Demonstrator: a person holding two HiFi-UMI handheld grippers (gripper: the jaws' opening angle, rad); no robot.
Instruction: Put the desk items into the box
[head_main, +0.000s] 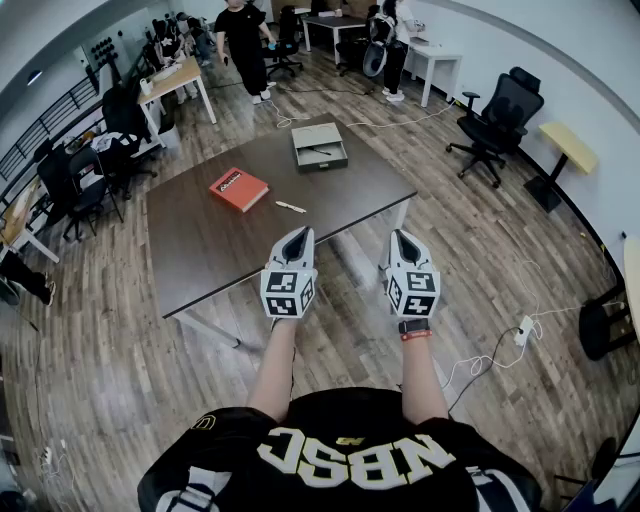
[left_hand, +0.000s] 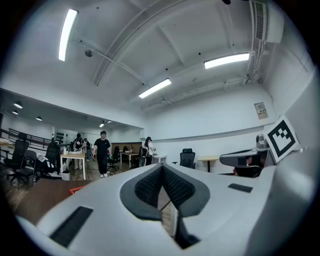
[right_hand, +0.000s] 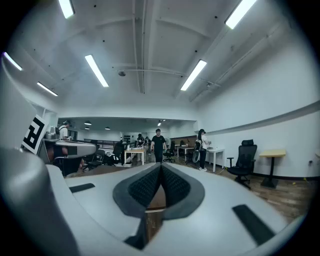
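Head view shows both claws in the centre of the frame, at the near edge of the table (head_main: 215, 255). The left gripper (head_main: 299, 234) has its jaws closed tip to tip with nothing between them. The right gripper (head_main: 401, 237) is likewise closed and empty.

Task items:
- The red book (head_main: 239, 188) lies flat, upper left of centre.
- The pen (head_main: 291, 207) lies just below and right of the book, apart from it.
- The box (head_main: 320, 146) stands open at the far table edge, upper centre.

Probable faults:
- Closed jaws would push an item rather than take it, so they should open before approach.
- The pen is thin and lies flat, and it may roll or slip from the pads.
- The book is wide and flat, and a grip on one edge may let it tilt and drop.

Nothing on the table blocks the path to the box. Floor cables (head_main: 490, 360) lie at lower right. The people and office chairs in the upper frame are well apart from the table.
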